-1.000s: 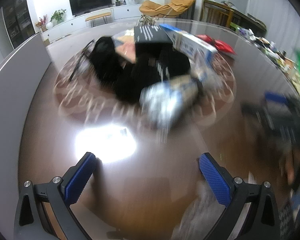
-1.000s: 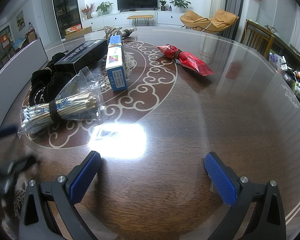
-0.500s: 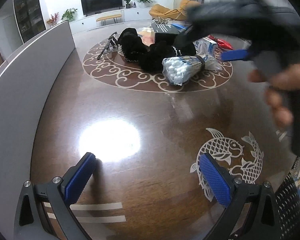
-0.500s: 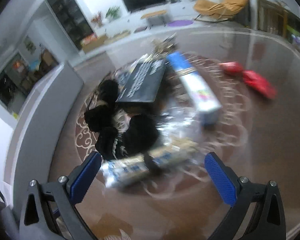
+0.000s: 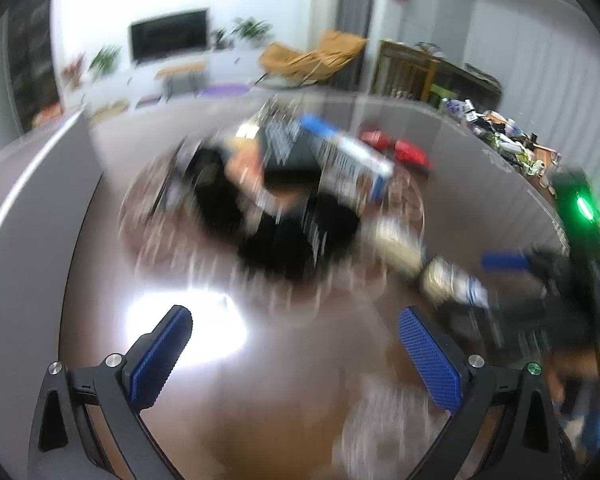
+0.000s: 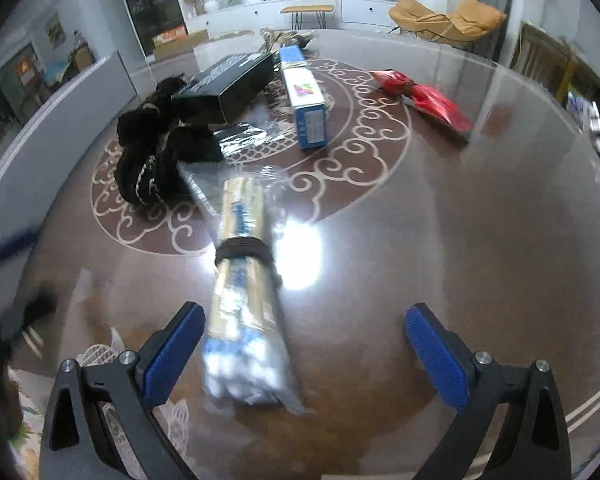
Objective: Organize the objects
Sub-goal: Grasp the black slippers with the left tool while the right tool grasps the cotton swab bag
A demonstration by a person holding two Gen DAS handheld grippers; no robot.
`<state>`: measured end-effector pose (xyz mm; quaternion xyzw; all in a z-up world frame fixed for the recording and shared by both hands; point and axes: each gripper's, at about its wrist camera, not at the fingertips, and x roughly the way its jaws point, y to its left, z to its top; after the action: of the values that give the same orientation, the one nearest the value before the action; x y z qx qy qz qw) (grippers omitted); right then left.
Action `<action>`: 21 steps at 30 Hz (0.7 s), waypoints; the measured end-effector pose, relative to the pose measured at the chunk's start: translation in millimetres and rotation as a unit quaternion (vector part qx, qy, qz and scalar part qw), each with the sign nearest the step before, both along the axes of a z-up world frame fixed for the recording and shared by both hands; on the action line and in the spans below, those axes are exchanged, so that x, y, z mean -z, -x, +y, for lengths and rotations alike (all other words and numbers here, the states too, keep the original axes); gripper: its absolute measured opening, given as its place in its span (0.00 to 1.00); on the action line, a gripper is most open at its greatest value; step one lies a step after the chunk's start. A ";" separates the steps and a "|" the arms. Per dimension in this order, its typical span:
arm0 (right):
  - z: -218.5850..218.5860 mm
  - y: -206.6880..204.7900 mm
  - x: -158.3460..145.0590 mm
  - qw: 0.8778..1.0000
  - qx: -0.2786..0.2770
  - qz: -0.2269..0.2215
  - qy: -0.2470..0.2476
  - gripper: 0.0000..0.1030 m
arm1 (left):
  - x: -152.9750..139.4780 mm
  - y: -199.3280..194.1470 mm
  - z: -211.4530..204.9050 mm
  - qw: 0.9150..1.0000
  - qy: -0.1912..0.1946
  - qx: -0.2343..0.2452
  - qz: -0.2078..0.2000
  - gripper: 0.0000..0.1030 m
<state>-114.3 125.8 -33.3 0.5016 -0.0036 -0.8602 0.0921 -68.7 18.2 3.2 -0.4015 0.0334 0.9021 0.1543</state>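
Observation:
A clear bag of cotton swabs [image 6: 244, 300], bound by a black band, lies lengthwise on the dark round table [image 6: 460, 240]. Its near end sits between the fingers of my open right gripper [image 6: 304, 320], close to the left pad [image 6: 172, 356]. Behind it are black fabric [image 6: 148, 160], a black box [image 6: 228, 88], a blue-and-white box [image 6: 306, 108] and a red packet [image 6: 424, 98]. The left wrist view is blurred. My left gripper [image 5: 296, 320] stands open over bare table, with the black fabric [image 5: 300, 236] ahead. The swab bag [image 5: 440, 276] and the right gripper's blue finger [image 5: 504, 261] are to its right.
A grey partition panel [image 6: 60, 112] curves along the table's left side. Small clutter [image 5: 508, 136] lines the table's far right edge. A person's hand [image 5: 580, 364] holds the right gripper. A bright lamp reflection [image 6: 300, 252] lies on the tabletop.
The right gripper has come down around the near end of the swab bag, which now points along its fingers. The left gripper has swung back toward the pile, its view blurred.

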 end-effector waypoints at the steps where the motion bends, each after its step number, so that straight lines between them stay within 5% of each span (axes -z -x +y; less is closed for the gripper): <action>1: 1.9 -2.9 -3.1 1.000 0.001 0.001 0.007 0.97 | -0.9 11.5 6.9 1.000 0.002 0.007 0.006 1.00; 7: 14.7 -13.2 -11.5 1.000 0.000 0.001 0.015 0.98 | 20.9 55.3 40.6 0.993 -0.027 0.109 -0.043 1.00; 9: 18.8 -17.8 -15.5 1.000 -0.005 0.004 0.005 0.98 | 22.6 43.2 35.1 0.991 -0.041 0.120 -0.046 0.79; 11: 20.8 -21.5 -18.2 1.000 -0.014 0.006 -0.003 0.98 | 21.0 24.0 26.9 0.988 -0.056 0.128 -0.059 0.73; 16: 12.2 -17.9 -22.0 0.999 -0.053 -0.010 0.001 0.98 | 16.9 -10.3 14.0 0.991 -0.007 0.119 -0.053 0.73; 21: -7.0 -2.4 -21.2 0.995 -0.088 -0.030 -0.022 0.98 | 9.6 7.5 22.9 0.995 0.010 0.094 -0.041 0.86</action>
<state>-111.9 118.8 -12.1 0.5274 0.0569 -0.8332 0.1561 -76.1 41.1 -6.4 -0.4351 0.0738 0.8659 0.2354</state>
